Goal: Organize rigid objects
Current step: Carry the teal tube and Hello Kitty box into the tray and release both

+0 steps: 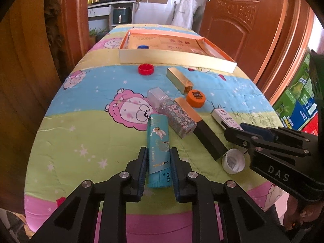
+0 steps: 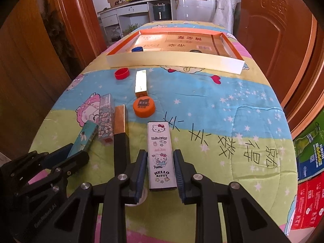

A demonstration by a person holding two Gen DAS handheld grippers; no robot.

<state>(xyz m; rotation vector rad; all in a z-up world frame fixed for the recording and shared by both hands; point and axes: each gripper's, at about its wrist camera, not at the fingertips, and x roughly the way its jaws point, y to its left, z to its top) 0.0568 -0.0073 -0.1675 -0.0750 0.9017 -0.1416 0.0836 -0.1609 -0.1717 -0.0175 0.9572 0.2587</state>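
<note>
My left gripper (image 1: pixel 159 162) is shut on the near end of a teal box (image 1: pixel 159 139) that lies on the cartoon quilt. My right gripper (image 2: pixel 161 168) is shut on a white Hello Kitty box (image 2: pixel 161 154), with a pad on each long side. A floral clear box (image 1: pixel 174 113), a black-and-gold box (image 1: pixel 202 129), a gold box (image 1: pixel 179 80), a red cap (image 1: pixel 146 69), an orange cap (image 1: pixel 196 98) and a white cap (image 1: pixel 232 161) lie loose. At the far end stands an orange-rimmed tray (image 1: pixel 176 60) with a blue cap (image 1: pixel 143 47) inside.
The quilted table (image 2: pixel 232 105) drops off at both sides and at the near pink edge. Wooden doors (image 2: pixel 269 30) flank it. Printed cartons (image 2: pixel 309 158) are stacked on the floor at the right. The two grippers sit close together.
</note>
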